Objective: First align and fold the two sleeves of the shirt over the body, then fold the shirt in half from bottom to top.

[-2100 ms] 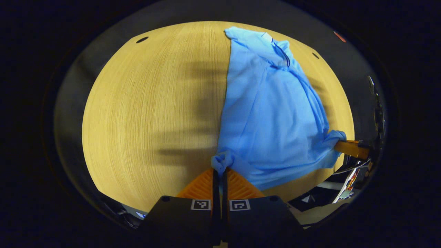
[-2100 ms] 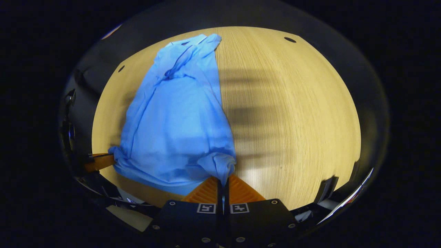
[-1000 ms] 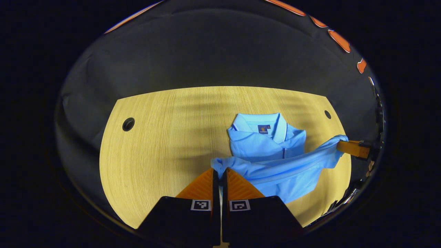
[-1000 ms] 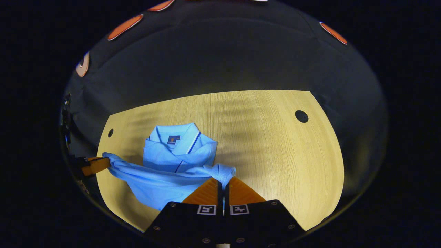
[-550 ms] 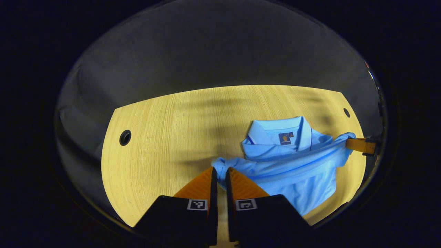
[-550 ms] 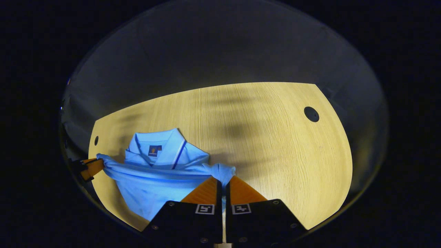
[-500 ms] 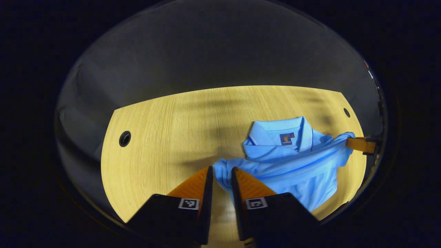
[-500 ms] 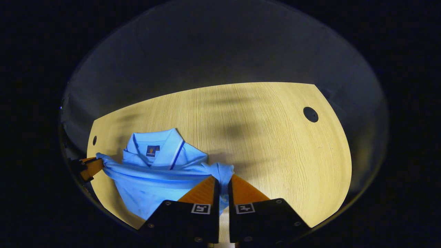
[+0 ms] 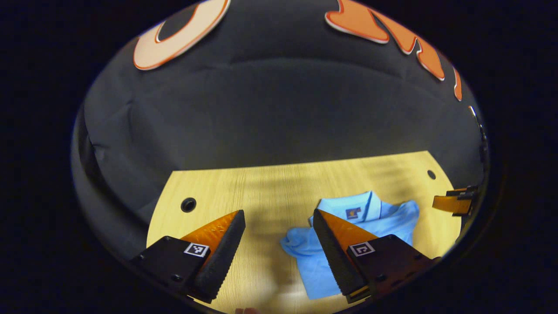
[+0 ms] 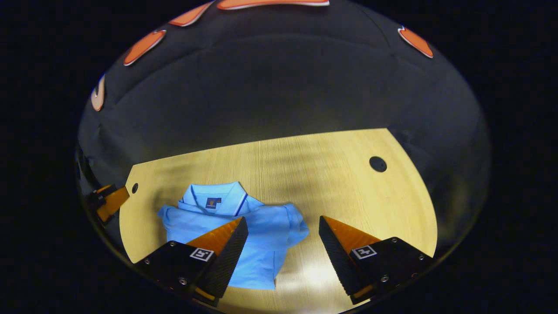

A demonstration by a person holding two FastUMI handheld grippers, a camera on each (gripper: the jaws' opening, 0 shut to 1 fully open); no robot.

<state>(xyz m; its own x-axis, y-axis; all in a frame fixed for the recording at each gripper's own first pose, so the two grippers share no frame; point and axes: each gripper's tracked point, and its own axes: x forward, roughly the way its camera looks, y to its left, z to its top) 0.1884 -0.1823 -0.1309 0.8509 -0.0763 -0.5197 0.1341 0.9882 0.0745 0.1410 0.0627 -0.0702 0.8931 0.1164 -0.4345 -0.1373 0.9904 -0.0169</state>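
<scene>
The light blue polo shirt (image 9: 383, 218) (image 10: 257, 235) lies folded on the wooden table, collar toward the far wall, its lower half laid up over the body. My left gripper (image 9: 279, 218) is open above the table, the shirt's left corner just beyond its right finger. My right gripper (image 10: 283, 224) is open too, with the shirt's right corner showing between its fingers, untouched. In the left gripper view the right gripper (image 9: 453, 203) sits at the far right edge; in the right gripper view the left gripper (image 10: 109, 200) sits at the far left.
The wooden table (image 9: 261, 192) (image 10: 331, 174) has round cable holes (image 9: 188, 204) (image 10: 377, 164) near its far corners. The black cloth wall rises right behind its far edge.
Both grippers let go of the shirt's hem corners, opened wide and drew up and back. The hem dropped onto the body just below the collar.
</scene>
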